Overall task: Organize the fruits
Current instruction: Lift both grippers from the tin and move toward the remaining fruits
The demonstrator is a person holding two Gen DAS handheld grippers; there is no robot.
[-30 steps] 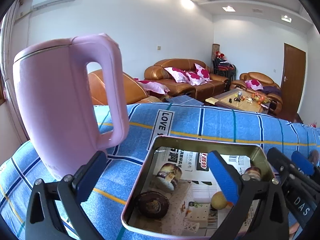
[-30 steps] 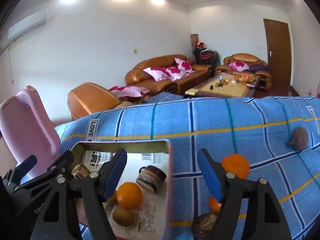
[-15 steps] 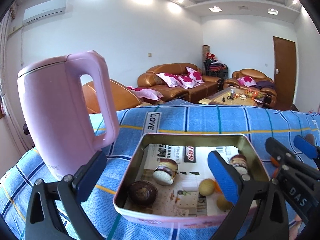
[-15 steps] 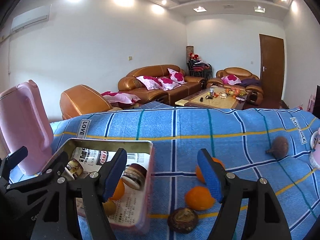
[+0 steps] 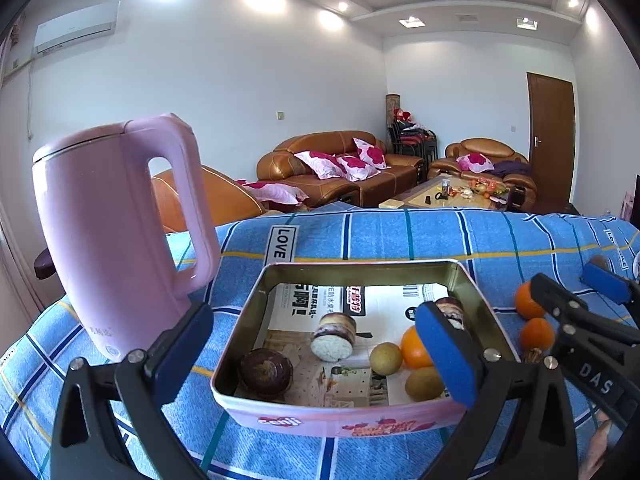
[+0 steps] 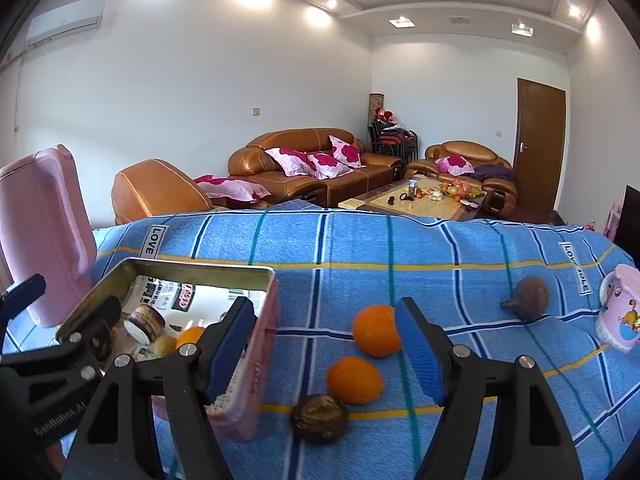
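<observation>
The right tool [image 6: 326, 350] stands with its jaws apart and empty, two oranges [image 6: 354, 374] lying on the blue table cloth between and just beyond its tips. The left tool [image 5: 316, 350], also apart and empty, frames the tin [image 5: 340, 420], which holds an orange [image 5: 412, 346] near its right pad.

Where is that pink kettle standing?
In the left wrist view, the pink kettle stands upright on the blue cloth, left of the open tin.
</observation>
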